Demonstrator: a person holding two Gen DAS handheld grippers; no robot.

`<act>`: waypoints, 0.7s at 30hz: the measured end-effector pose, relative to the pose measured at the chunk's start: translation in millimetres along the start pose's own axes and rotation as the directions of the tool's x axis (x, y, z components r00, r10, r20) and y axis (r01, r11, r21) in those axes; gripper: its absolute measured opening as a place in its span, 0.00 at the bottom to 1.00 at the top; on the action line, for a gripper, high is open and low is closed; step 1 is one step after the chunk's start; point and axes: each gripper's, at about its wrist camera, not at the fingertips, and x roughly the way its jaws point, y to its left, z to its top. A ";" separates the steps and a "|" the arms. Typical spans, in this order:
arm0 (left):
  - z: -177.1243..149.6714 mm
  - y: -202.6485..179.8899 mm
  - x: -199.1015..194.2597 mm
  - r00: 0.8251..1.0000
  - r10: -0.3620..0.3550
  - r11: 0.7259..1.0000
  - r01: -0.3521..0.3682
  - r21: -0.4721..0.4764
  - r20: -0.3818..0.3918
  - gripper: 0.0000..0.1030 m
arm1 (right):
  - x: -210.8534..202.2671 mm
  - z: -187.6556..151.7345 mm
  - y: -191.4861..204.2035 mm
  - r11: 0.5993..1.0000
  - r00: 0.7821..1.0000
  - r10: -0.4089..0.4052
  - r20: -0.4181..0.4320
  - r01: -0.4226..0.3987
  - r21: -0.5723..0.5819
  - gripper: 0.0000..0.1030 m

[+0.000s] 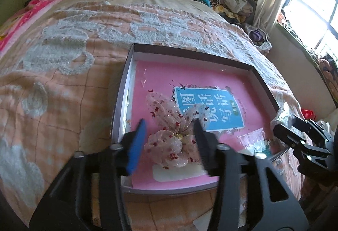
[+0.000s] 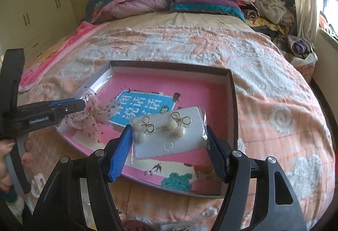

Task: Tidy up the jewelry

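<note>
Peach quilted fabric with fuzzy white patches covers the bed (image 2: 264, 87), and the shallow dark-rimmed box (image 2: 169, 66) lying on that quilt is the landmark for everything else. Beyond the box, at the head of the bed, sit a rolled pink duvet (image 2: 131, 3) and a purple-and-teal striped pillow (image 2: 207, 6), with a heap of clothes (image 2: 268, 9) to the right of them near the curtained window (image 1: 312, 2); pale wardrobe doors (image 2: 40, 11) stand left of the box.

Inside the box, a pink booklet with a blue title panel (image 1: 209, 108) lines the floor. Over the near left part of the box, the left hand-held gripper (image 1: 169, 138) has its fingers set narrowly on either side of a sheer pink hair bow (image 1: 175, 136) dotted with red; whether it grips the bow or merely brackets it, I cannot tell. Above the near edge of the box, the right hand-held gripper (image 2: 169, 140) pinches a bagged white card of gold bow earrings (image 2: 169, 129) by its two short edges.

Sorting looks well underway: both pieces hover at the box, neither clearly released. More small items lie blurred just outside the near edge of the box.
</note>
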 end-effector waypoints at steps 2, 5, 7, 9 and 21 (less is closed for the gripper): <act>-1.8 -2.0 -1.7 1.000 0.026 1.000 -0.026 0.013 -0.005 0.63 | 0.3 -2.7 -0.6 1.000 1.000 -0.004 -0.002 0.004 0.004 0.71; -5.1 -1.9 -11.8 0.999 0.045 0.999 -0.045 0.009 0.008 0.79 | -5.8 -6.4 -0.5 1.000 1.000 -0.016 0.013 0.016 0.005 0.85; -4.9 -1.7 -19.2 0.997 0.077 0.997 -0.077 0.007 0.025 0.91 | -13.4 -8.4 -3.0 1.000 0.999 -0.023 0.028 0.022 0.017 0.90; -4.2 -1.9 -29.9 0.993 0.102 0.995 -0.103 0.008 0.051 0.91 | -19.9 -9.6 -5.3 0.999 0.999 -0.021 0.032 0.020 0.031 0.92; -21.1 -7.2 -89.1 0.983 0.113 0.994 -0.110 -0.026 0.143 0.91 | -81.1 -10.7 -9.5 0.999 0.993 -0.017 0.120 0.012 0.043 0.96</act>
